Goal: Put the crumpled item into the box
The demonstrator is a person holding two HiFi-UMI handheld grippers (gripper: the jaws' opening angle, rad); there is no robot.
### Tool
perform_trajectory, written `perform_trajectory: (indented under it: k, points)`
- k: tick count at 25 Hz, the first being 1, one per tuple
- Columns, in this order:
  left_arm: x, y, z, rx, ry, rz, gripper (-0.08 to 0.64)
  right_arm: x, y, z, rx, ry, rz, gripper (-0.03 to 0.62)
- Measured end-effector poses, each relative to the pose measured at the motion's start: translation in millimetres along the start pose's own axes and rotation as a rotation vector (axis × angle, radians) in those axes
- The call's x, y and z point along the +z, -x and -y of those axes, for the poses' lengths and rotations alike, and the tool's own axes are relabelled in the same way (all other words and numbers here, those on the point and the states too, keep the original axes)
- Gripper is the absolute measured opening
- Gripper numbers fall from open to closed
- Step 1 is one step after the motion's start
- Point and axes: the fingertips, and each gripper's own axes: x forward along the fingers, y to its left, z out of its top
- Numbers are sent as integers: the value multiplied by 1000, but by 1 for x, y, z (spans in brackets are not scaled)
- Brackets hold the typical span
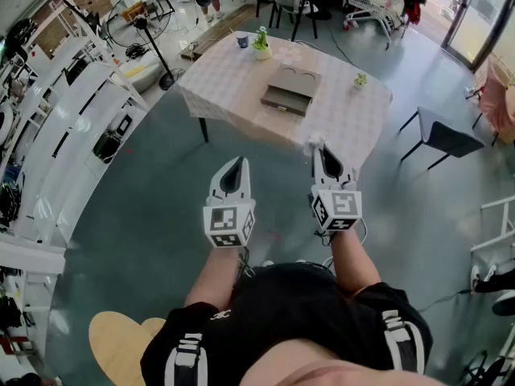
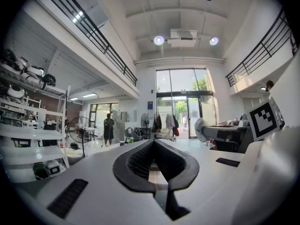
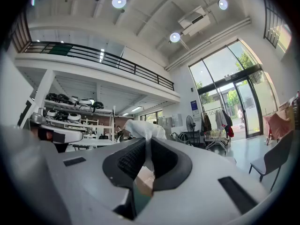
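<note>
Head view: shiny grey-green floor, and a square table with a pale checked cloth (image 1: 233, 87) carrying the flat grey box (image 1: 290, 89) mid-table. The left gripper (image 1: 235, 167) and right gripper (image 1: 323, 153) hang just short of the table's near edge. The white crumpled paper item (image 1: 315, 140) is tiny here.

Left gripper view: ribbed black pads pressed together, nothing in them.

Right gripper view: the jaws pinch the wrinkly paper, which pokes past the tips. I can't make out the box.

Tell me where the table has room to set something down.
On the table, the widest bare cloth lies between the box and the left edge; also the near strip before the box. Crowded: the far edge, with the cup and potted plant; a small plant sits right.
</note>
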Motion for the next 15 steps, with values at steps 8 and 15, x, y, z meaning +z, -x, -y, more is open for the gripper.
perform_trajectory:
  k: [8,15]
  points:
    - [2,16,3,-14,-10,1,-9,6,17,-11,-13,1,25,28]
    - [-3,27,1,-32,-8,1,-9,6,24,-27,-9,12,25,28]
